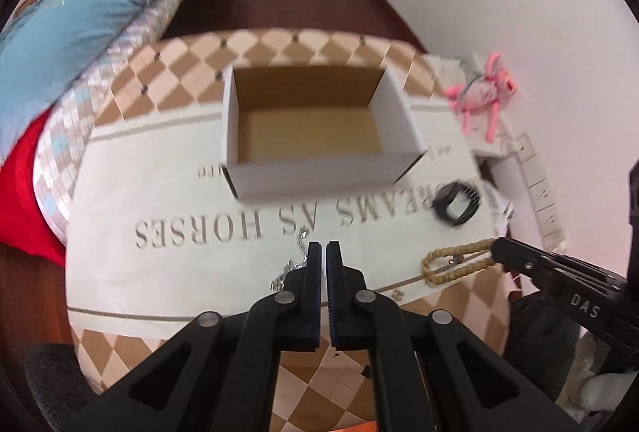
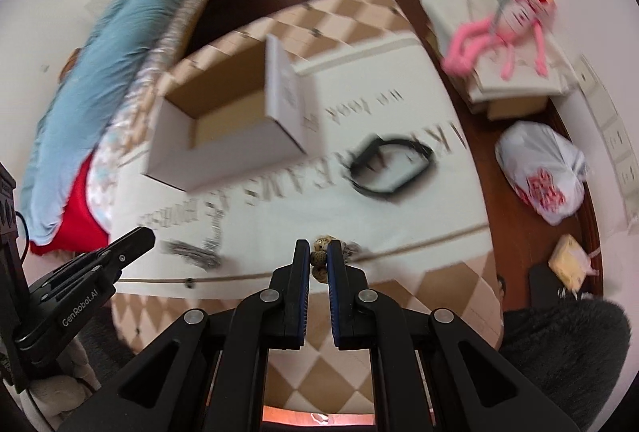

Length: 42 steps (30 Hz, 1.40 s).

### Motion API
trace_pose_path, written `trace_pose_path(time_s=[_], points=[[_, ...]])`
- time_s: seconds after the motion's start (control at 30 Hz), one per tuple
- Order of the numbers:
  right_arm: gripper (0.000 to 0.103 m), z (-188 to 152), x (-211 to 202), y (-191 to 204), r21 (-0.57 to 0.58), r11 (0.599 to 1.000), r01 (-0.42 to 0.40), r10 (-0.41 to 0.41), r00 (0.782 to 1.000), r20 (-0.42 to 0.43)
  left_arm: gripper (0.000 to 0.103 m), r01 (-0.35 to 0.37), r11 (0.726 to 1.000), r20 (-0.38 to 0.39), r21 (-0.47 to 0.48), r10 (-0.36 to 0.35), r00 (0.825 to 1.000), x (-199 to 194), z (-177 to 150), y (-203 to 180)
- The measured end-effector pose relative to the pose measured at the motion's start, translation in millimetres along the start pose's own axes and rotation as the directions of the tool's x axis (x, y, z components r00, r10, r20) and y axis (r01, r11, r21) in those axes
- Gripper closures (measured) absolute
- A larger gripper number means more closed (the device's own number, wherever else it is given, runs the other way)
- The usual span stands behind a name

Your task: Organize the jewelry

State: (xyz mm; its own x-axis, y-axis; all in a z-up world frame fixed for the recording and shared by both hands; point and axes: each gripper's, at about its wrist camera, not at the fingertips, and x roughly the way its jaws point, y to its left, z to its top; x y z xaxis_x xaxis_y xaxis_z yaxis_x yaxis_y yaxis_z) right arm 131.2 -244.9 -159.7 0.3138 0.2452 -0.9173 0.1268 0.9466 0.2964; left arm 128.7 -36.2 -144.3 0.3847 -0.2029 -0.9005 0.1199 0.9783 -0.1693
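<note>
While the right gripper (image 2: pixel 318 259) pinches the beaded bracelet (image 1: pixel 455 259) and the left gripper (image 1: pixel 323 252) is closed on the silver chain (image 1: pixel 288 269), lift both slowly to the cardboard box (image 1: pixel 315 120)

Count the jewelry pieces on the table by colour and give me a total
Gold: 1, the beaded strand held by the right gripper
Silver: 1, the chain at the left gripper
Black: 1, the band
Total: 3

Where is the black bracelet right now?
The black ring-shaped bracelet lies on the white printed cloth, to the right of the open white cardboard box and beyond the beaded tan necklace held by the right claw.
</note>
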Motion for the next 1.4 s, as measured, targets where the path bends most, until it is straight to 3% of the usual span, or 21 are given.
trace_pose_path(time_s=[0.17, 0.27, 0.4, 0.5, 0.57, 0.6, 0.63, 0.87, 1.07, 1.13, 1.3, 1.37, 1.4], points=[[0.094, 23, -33, 31, -0.061, 0.996, -0.062, 0.065, 0.997, 0.046, 0.103, 0.057, 0.998, 0.073, -0.008, -0.057, 0.996, -45, 26, 2], [0.094, 38, -52, 50, -0.1, 0.991, -0.085, 0.092, 0.993, 0.071, 0.101, 0.097, 0.995, 0.073, -0.011, -0.096, 0.993, -52, 35, 6], [0.094, 44, -51, 61, -0.13, 0.989, -0.076, 0.085, 0.994, 0.071, 0.1, 0.084, 0.995, 0.042, -0.057, -0.081, 0.996, -38, 26, 19], [0.094, 34, -25, 53, -0.11, 0.992, -0.054, 0.058, 0.998, 0.029, 0.096, 0.015, 0.998, -0.009, -0.061, -0.016, 1.0, -10, 7, 25], [0.094, 22, 1, 41, -0.085, 0.996, -0.037, 0.036, 0.999, -0.017, 0.071, -0.018, 0.998, -0.056, -0.068, 0.014, 0.998, 12, -7, 27], [0.094, 15, 12, 35, -0.074, 0.997, -0.024, 0.021, 0.999, -0.034, 0.035, -0.021, 0.998, -0.068, -0.067, 0.016, 0.998, 19, -12, 27], [0.094, 7, 24, 27, -0.055, 0.998, -0.014, 0.011, 0.998, -0.057, 0.019, -0.019, 0.997, -0.078, -0.069, 0.013, 0.997, 26, -17, 26], [0.094, -30, 55, -21, 0.059, 0.997, 0.048, -0.042, 0.995, -0.093, 0.019, -0.055, 0.996, -0.106, -0.069, 0.048, 0.993, 62, -39, 8], [0.094, -39, 63, -50, 0.132, 0.988, 0.076, -0.064, 0.994, -0.088, 0.023, -0.143, 0.987, -0.114, 0.068, 0.15, 0.982, 86, -43, -28], [0.094, -40, 64, -57, 0.148, 0.986, 0.077, -0.065, 0.994, -0.087, 0.038, -0.178, 0.976, -0.124, 0.123, 0.193, 0.973, 98, -45, -38], [0.094, -40, 64, -70, 0.182, 0.981, 0.073, -0.059, 0.995, -0.082, 0.045, -0.248, 0.95, -0.118, 0.189, 0.273, 0.955, 113, -45, -49], [0.094, -40, 65, -72, 0.19, 0.979, 0.068, -0.053, 0.995, -0.082, 0.059, -0.233, 0.955, -0.118, 0.183, 0.257, 0.959, 114, -43, -48], [0.094, -41, 65, -73, 0.195, 0.979, 0.065, -0.05, 0.996, -0.08, 0.077, -0.22, 0.959, -0.12, 0.179, 0.243, 0.962, 114, -41, -47]])
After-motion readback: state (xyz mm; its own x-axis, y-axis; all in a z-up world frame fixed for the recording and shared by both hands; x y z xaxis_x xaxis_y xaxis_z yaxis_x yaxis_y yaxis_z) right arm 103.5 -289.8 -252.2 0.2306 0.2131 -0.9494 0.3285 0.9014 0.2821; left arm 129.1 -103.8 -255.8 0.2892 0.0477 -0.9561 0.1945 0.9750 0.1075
